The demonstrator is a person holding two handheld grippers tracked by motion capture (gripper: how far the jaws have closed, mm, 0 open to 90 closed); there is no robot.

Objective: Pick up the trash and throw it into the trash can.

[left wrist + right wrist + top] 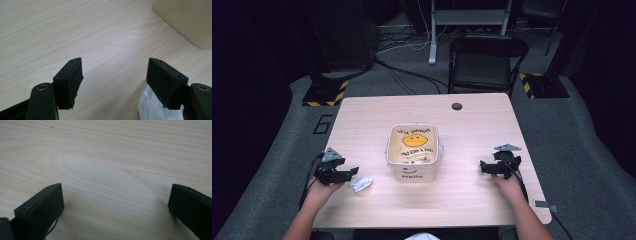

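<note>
Landmark: the cream bin (pixel 413 152), which stands upright near the middle of the desk (pixel 362 120), lined with a bag that bears a yellow smiling face and carrying the word "Hello" on its near wall.

Left of the bin: your left gripper (pixel 346 174) rests low over the desk, with your left hand (pixel 323 190) behind it, and it points toward the bin. Its jaws stand wide apart and hold nothing. In the left gripper view (pixel 114 72) bare wood shows between the two black pads. The crumpled white tissue (pixel 361 183) lies on the desk between this gripper and the bin, just beside the gripper's tip and apart from the bin's wall. In the left gripper view the tissue (pixel 152 108) sits under and behind one jaw, outside the gap; whether the pad touches it cannot be told. A corner of the bin (pixel 186 21) shows at the upper edge of that view.

Right of the bin: your right gripper (pixel 484 166) lies near the desk's edge, well apart from the bin, with your right hand (pixel 508 184) behind it. Its jaws are also spread wide and empty. In the right gripper view (pixel 115 198) there is plain wood grain between them.

Beyond the bin: a black chair (pixel 484 62) stands on the floor past the far edge of the desk.
</note>
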